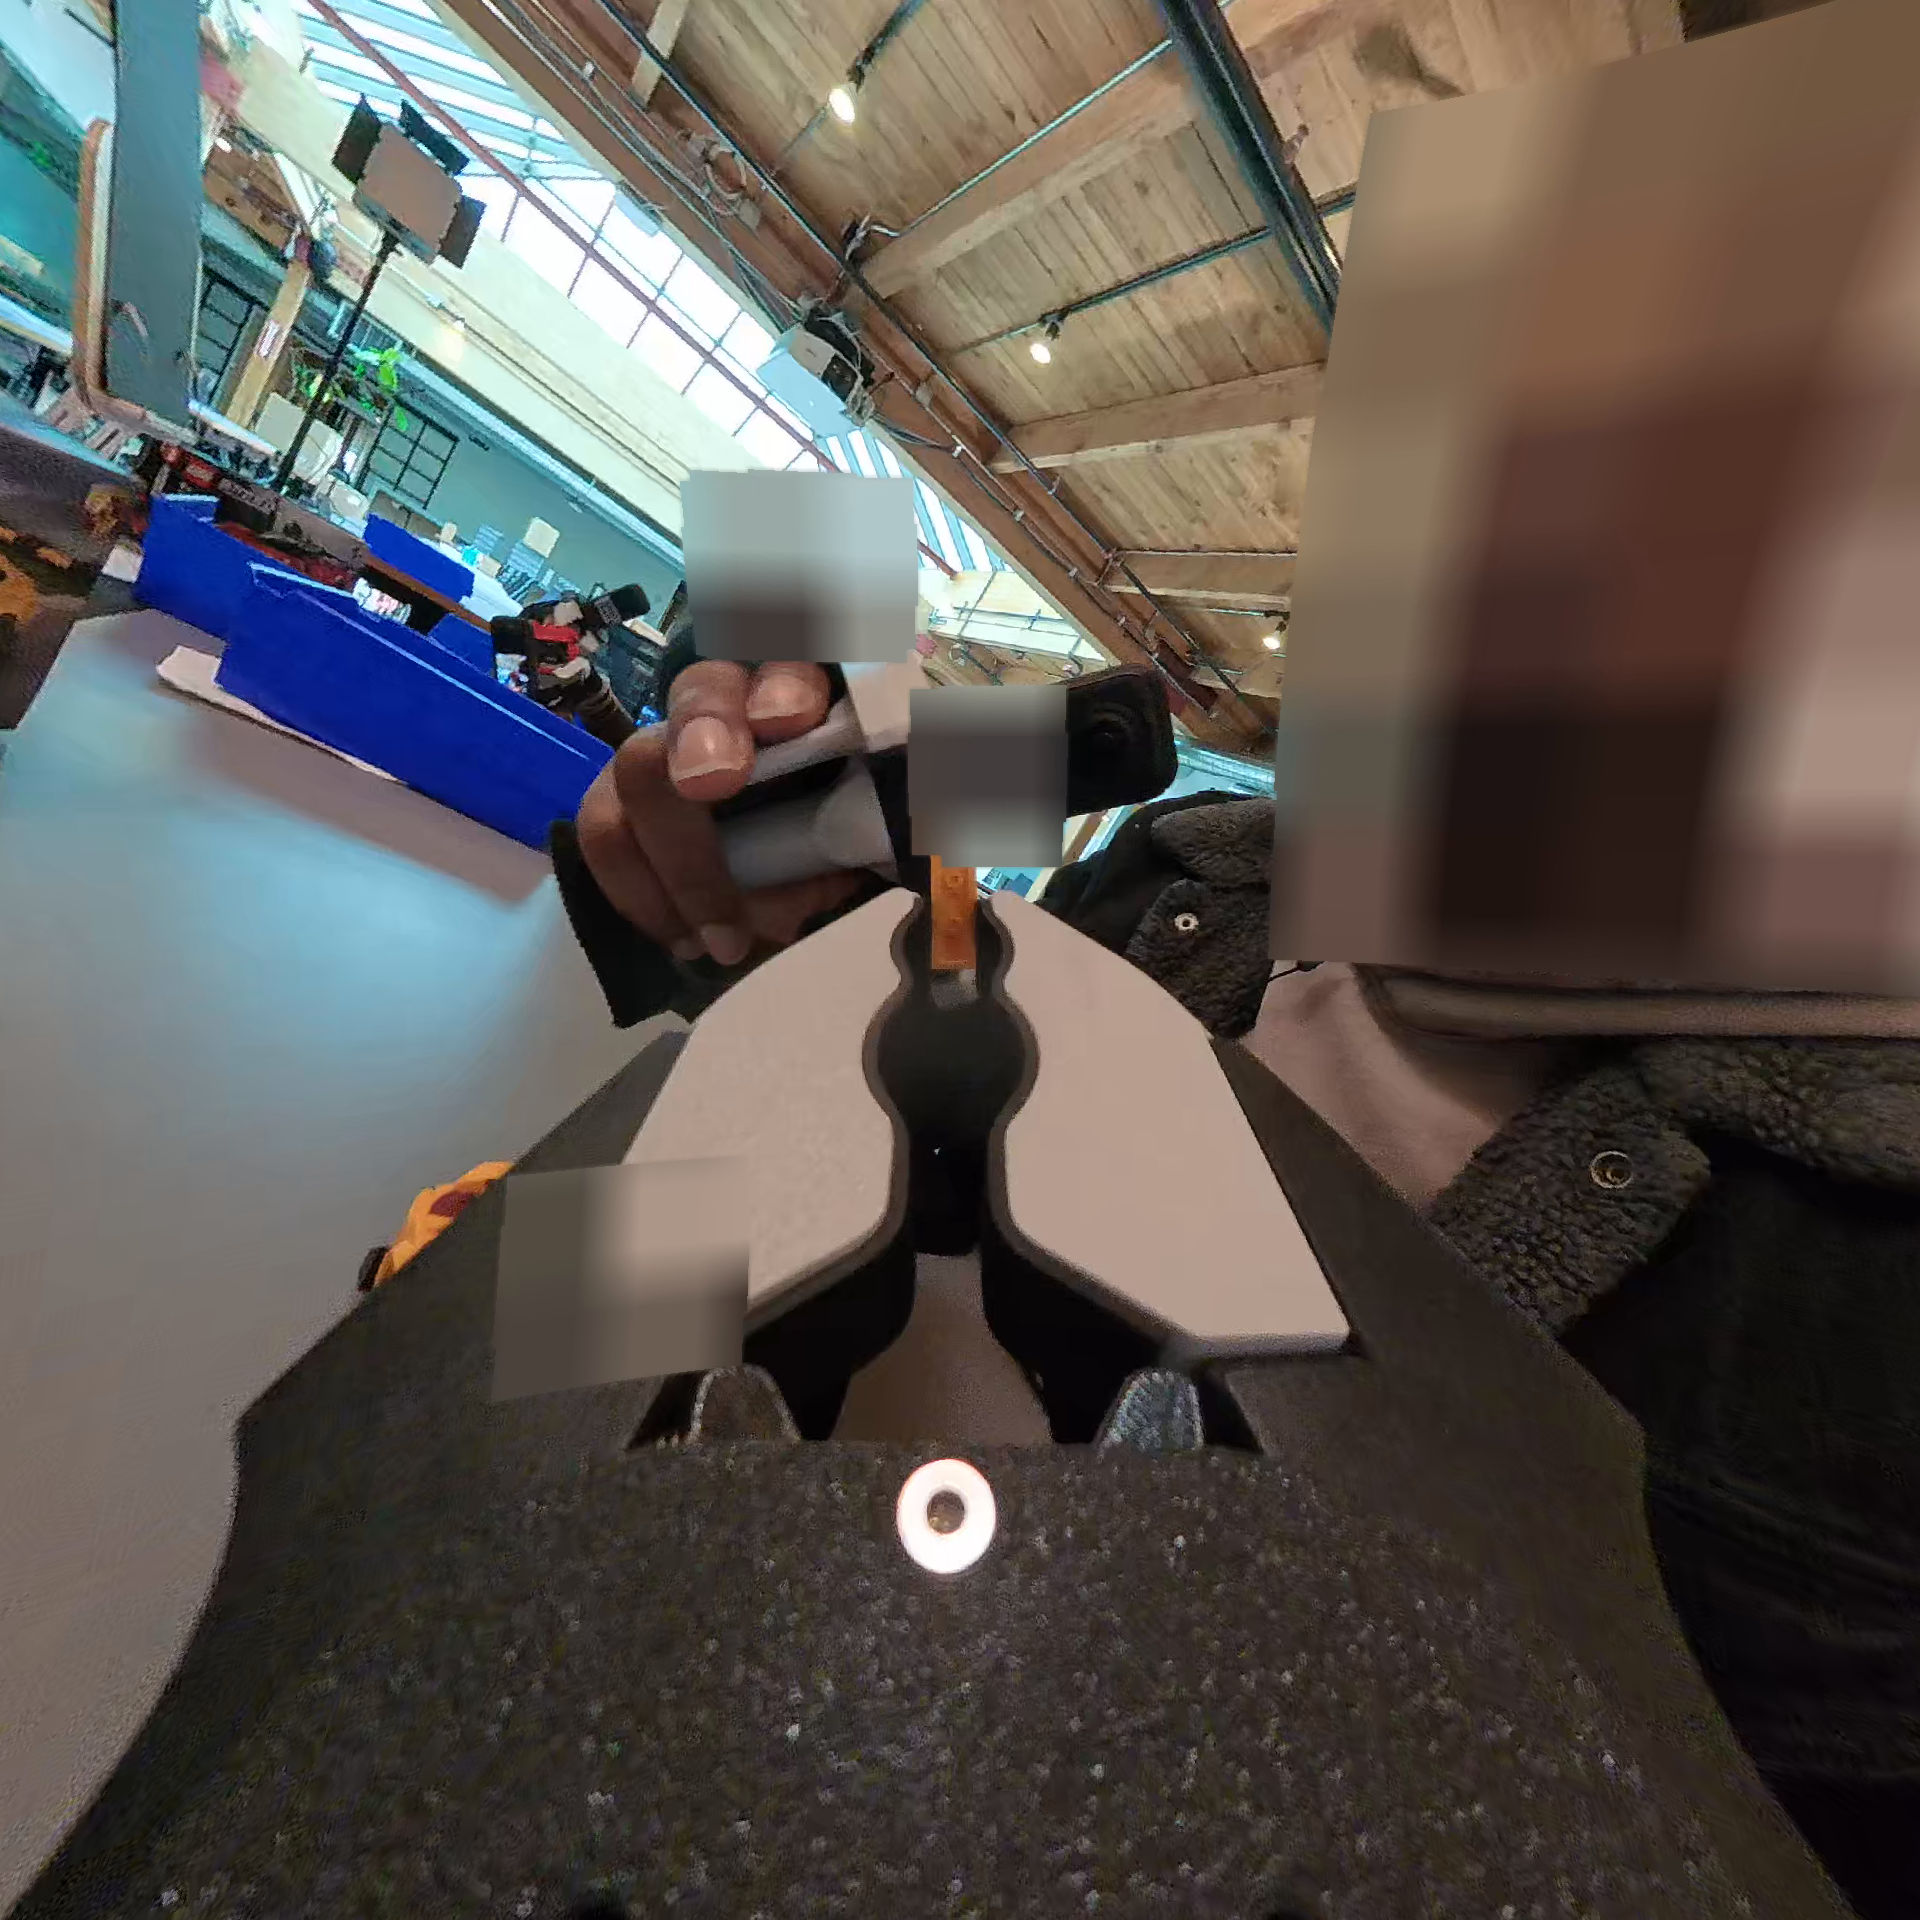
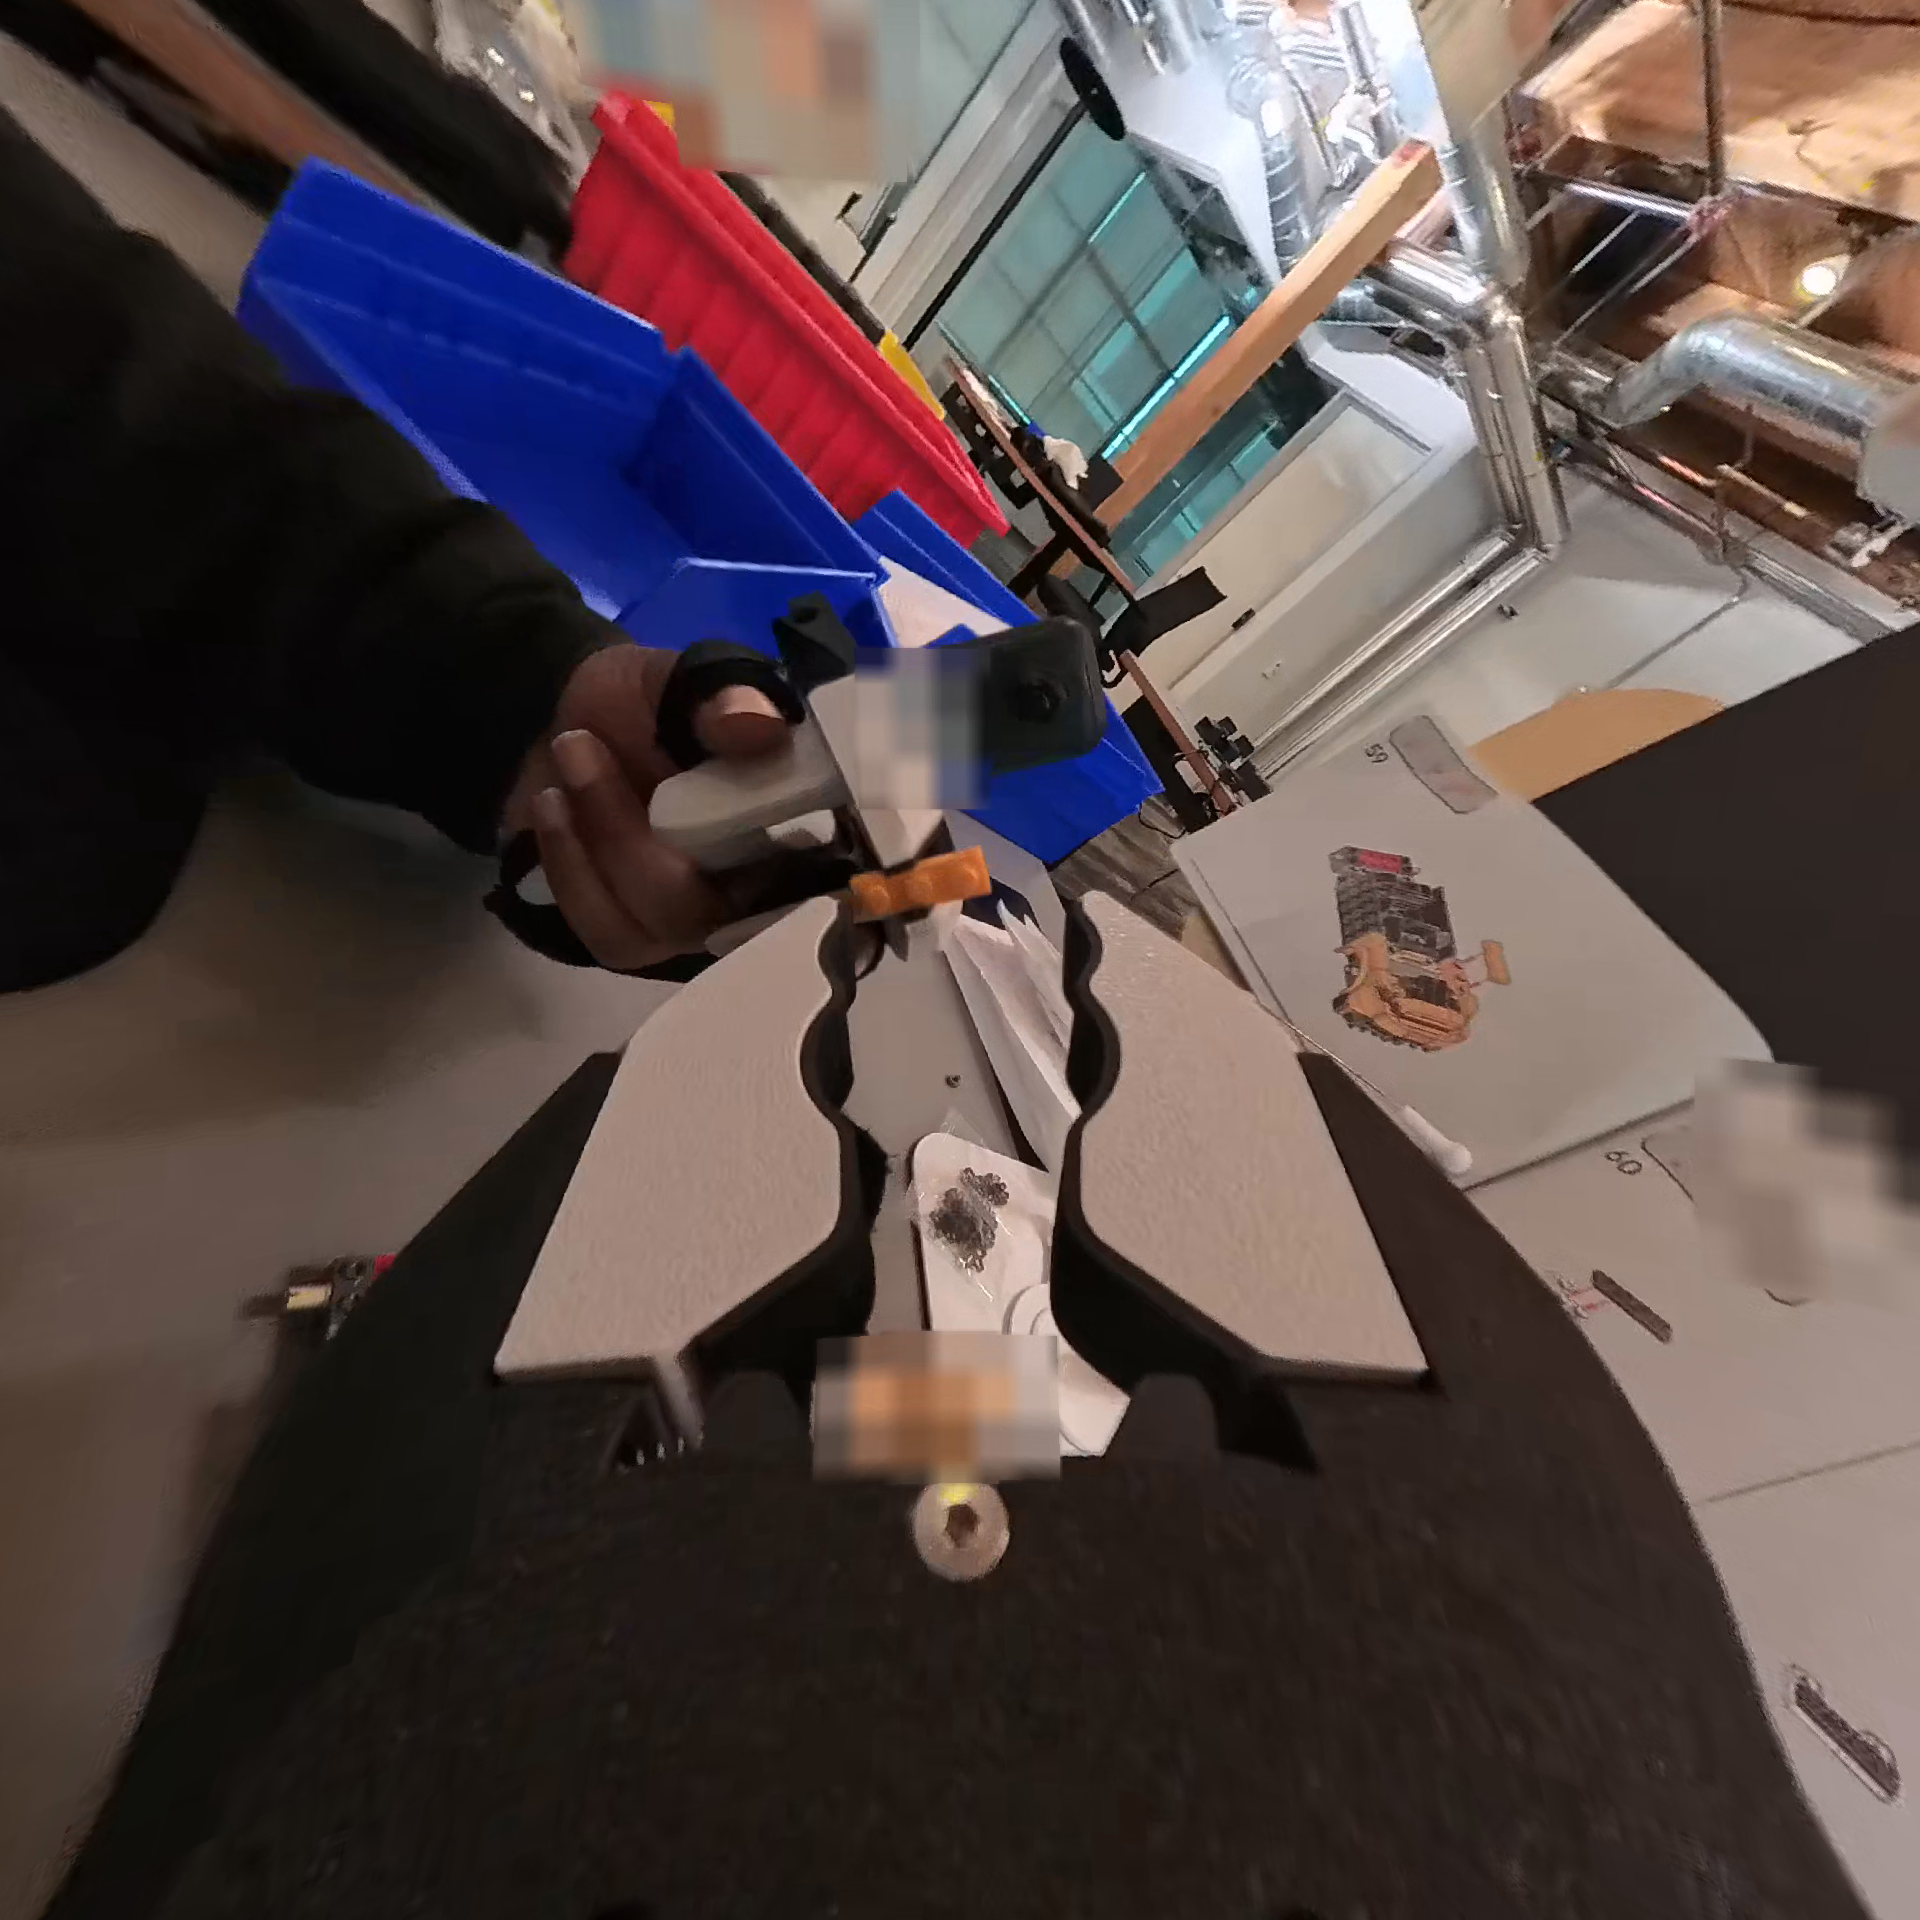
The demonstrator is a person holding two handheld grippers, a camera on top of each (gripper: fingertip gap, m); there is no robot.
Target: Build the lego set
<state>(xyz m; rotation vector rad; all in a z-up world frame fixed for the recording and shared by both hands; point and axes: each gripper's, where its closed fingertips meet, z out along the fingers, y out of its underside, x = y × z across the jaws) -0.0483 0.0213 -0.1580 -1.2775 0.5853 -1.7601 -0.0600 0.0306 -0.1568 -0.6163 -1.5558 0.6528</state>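
Observation:
My left gripper (image 1: 953,902) is shut on a small orange Lego plate (image 1: 951,935), held edge-on between its fingertips above the grey table (image 1: 208,987). In the right wrist view the same orange plate (image 2: 920,888) shows flat, studs up, pinched by the left gripper (image 2: 904,831) in a person's hand. My right gripper (image 2: 961,925) is open and empty. Its left fingertip (image 2: 836,940) sits just under the plate's end. The right gripper's body and camera (image 1: 1112,738) face me in the left wrist view.
Blue bins (image 2: 499,384) and a red bin (image 2: 748,301) stand behind the hands; the blue bins also show in the left wrist view (image 1: 395,686). An open instruction booklet (image 2: 1455,987) lies at the right. A clear bag of small dark parts (image 2: 971,1210) lies below. A yellow Lego piece (image 1: 436,1216) sits at left. The tips of both grippers are at nearly the same place.

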